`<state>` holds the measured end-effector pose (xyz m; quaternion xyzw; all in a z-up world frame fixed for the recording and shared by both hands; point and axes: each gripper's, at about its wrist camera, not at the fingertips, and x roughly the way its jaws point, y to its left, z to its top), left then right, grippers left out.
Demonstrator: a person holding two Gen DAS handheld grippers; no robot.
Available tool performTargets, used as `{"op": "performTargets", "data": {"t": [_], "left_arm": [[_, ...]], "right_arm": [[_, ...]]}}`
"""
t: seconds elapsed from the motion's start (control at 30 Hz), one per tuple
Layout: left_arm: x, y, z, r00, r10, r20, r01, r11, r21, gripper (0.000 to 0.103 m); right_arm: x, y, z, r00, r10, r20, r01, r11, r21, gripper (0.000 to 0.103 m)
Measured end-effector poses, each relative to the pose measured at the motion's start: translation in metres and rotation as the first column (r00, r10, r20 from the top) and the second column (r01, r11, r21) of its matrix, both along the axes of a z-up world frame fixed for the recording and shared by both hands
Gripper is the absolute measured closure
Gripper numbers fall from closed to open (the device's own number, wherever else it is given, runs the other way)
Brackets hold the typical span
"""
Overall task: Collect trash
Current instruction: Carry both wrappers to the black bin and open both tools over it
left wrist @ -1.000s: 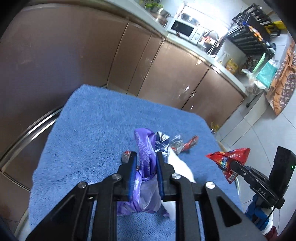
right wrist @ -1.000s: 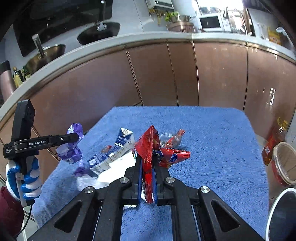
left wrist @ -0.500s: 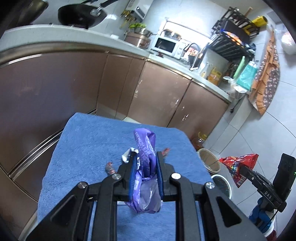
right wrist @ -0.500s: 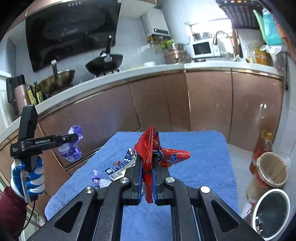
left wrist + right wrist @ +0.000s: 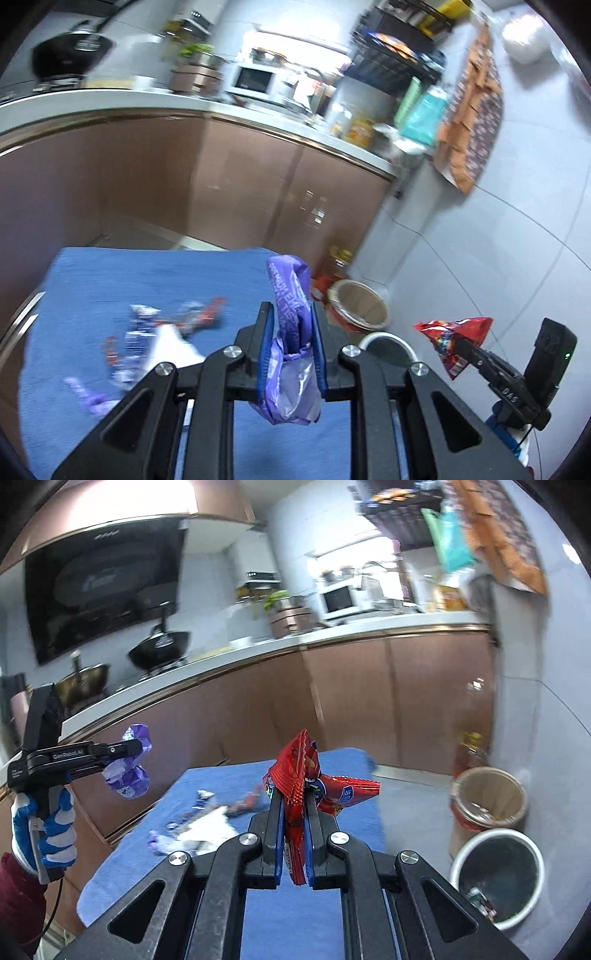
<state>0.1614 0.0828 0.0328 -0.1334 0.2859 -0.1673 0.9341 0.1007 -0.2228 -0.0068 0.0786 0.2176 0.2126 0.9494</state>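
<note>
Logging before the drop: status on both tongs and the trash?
Left tongs shut on purple wrapper. Right tongs shut on red snack bag. White-rimmed bin open, unobstructed. Scraps remain on blue towel.

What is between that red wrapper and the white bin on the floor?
Nothing visible. The red wrapper, clamped in the right hand-held gripper, hangs above the blue towel; the open white bin stands to its right, beside a brown basket.

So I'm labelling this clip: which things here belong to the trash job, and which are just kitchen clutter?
Job:
- purple wrapper, in left gripper
- red wrapper, in right gripper
- leftover scraps on the blue towel
- white bin

Clutter:
- tan basket
- microwave
- wok
- oil bottle
</note>
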Motion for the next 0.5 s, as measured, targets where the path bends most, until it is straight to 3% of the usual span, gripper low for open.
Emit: {"op": "performTargets", "data": {"t": [0.23, 0.5], "left_arm": [[0.061, -0.125, -0.029, 0.975, -0.206, -0.082, 0.208, 0.978, 0.004, 0.085], [0.143, -0.280, -0.090, 0.880, -0.419, -0.224, 0.427, 0.904, -0.011, 0.085]], "right_arm": [[0.012, -0.084, -0.040, 0.980, -0.181, -0.082, 0.183, 0.983, 0.006, 0.094], [0.057, -0.160, -0.110, 0.916, -0.328, -0.230, 0.334, 0.942, -0.010, 0.094]]}}
